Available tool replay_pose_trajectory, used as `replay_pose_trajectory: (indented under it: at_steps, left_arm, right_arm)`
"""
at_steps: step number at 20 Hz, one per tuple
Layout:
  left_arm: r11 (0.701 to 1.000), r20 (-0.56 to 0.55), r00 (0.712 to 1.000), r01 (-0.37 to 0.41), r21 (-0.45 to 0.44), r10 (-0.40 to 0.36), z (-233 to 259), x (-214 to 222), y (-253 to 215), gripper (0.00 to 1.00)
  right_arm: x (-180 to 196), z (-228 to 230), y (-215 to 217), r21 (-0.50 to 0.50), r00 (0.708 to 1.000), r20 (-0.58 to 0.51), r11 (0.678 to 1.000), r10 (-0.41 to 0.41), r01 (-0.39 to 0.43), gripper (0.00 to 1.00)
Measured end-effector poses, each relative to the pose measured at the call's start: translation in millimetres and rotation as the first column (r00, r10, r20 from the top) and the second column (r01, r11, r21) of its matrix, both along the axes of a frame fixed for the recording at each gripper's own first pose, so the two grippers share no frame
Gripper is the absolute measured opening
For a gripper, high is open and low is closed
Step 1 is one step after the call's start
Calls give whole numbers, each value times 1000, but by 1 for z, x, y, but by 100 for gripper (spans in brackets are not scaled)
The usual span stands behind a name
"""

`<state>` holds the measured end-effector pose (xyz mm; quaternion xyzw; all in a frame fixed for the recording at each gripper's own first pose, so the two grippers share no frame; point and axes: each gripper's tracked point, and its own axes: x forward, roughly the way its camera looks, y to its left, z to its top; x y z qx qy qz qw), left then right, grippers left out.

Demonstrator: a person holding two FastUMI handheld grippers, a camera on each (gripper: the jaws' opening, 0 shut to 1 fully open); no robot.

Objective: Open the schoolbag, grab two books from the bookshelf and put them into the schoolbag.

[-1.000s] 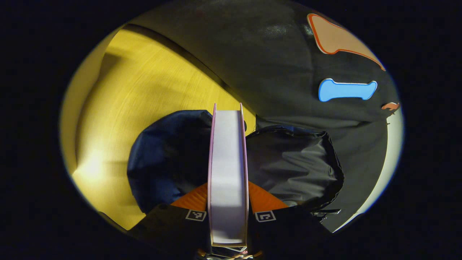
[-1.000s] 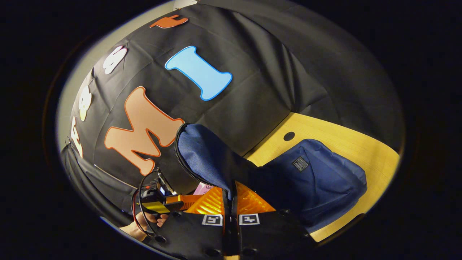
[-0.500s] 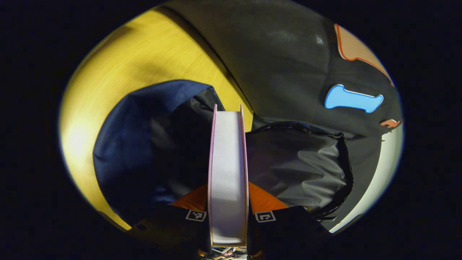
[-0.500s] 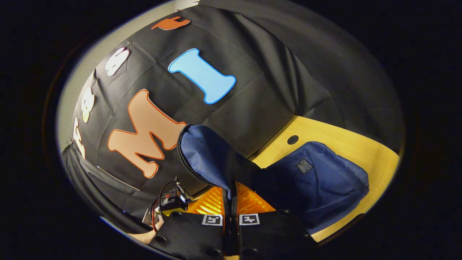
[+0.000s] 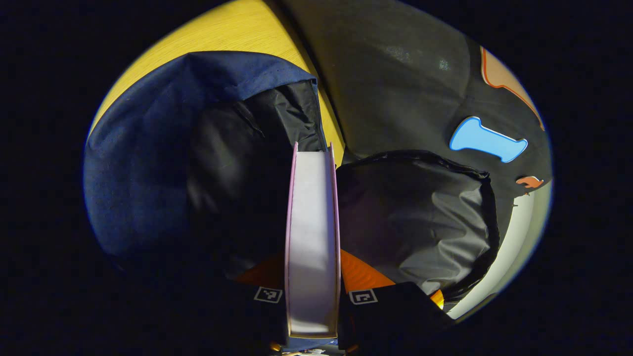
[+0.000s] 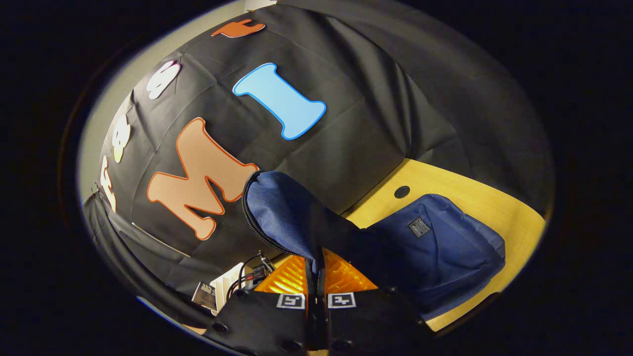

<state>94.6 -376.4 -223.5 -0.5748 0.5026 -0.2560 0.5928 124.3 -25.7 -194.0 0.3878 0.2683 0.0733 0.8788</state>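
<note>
- Left gripper view: the book (image 5: 312,237), pink-edged, stands on its narrow edge over the mouth of the navy schoolbag (image 5: 163,148), which lies on the yellow wooden table (image 5: 237,29).
- The bag's black lining (image 5: 420,217) gapes to either side of the book, so the opening looks wide enough.
- Risk, as I judge it: the book's far corner could catch the zip edge or lining and tilt, or the limp flap could sag across the gap.
- The left gripper (image 5: 312,296) is clamped on the book, both fingers pressing its covers.
- Right gripper view: the right gripper (image 6: 316,282) is nearly closed, pinching the bag's flap (image 6: 282,217) and holding it up.
</note>
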Motion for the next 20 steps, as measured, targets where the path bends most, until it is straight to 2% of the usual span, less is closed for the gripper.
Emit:
replay_pose_trajectory:
  at_steps: [3, 4, 6, 8, 10, 11, 12, 13, 14, 17, 18, 19, 20]
  left_arm:
    - [999, 31, 999, 30, 39, -31, -1, 0, 6, 34]
    - [994, 35, 999, 33, 105, -37, -9, 4, 9, 41]
    - [960, 34, 999, 16, 279, -26, -36, 7, 22, 73]
    - [933, 25, 998, 42, 356, -55, -41, 2, 35, 81]
    - [890, 36, 994, 80, 450, -108, -46, -1, 45, 87]
    - [867, 32, 989, 113, 486, -147, -48, -5, 50, 88]
    - [859, 40, 986, 123, 498, -164, -44, -8, 52, 88]
    - [850, 60, 984, 113, 514, -167, -38, -5, 57, 84]
    - [838, 84, 981, 101, 536, -173, -38, -2, 62, 89]
    - [791, 143, 967, 83, 606, -211, -36, 1, 82, 89]
    - [782, 153, 964, 78, 619, -217, -32, 1, 86, 94]
    - [776, 165, 961, 73, 627, -224, -30, 1, 91, 89]
    - [766, 176, 958, 64, 639, -227, -27, 1, 97, 89]
  right_arm:
    - [-1, -2, -1, -1, 1000, 3, 1000, -2, 2, 3]
    - [-1, -1, -1, 0, 1000, 3, 1000, 0, 0, 3]
    - [-3, -2, -1, -6, 1000, 3, 1000, 2, -2, 3]
    - [-3, -3, 1, -1, 1000, 2, 1000, 3, -3, 3]
    - [-4, -4, 0, 1, 1000, 3, 1000, 1, -1, 3]
    - [-5, -5, 0, -1, 1000, 2, 1000, -1, 1, 3]
    - [-5, -5, 0, 0, 1000, 2, 1000, -1, 1, 3]
    - [-5, -4, 1, 1, 1000, 4, 1000, -3, 3, 3]
    - [-5, -4, 0, 2, 1000, 4, 1000, -5, 5, 3]
    - [-7, -5, 0, 6, 1000, 5, 1000, -9, 9, 3]
    - [-7, -4, -1, 8, 1000, 4, 1000, -9, 9, 3]
    - [-8, -5, 0, 8, 1000, 2, 1000, -9, 9, 2]
    - [-8, -6, 0, 8, 1000, 2, 1000, -9, 9, 3]
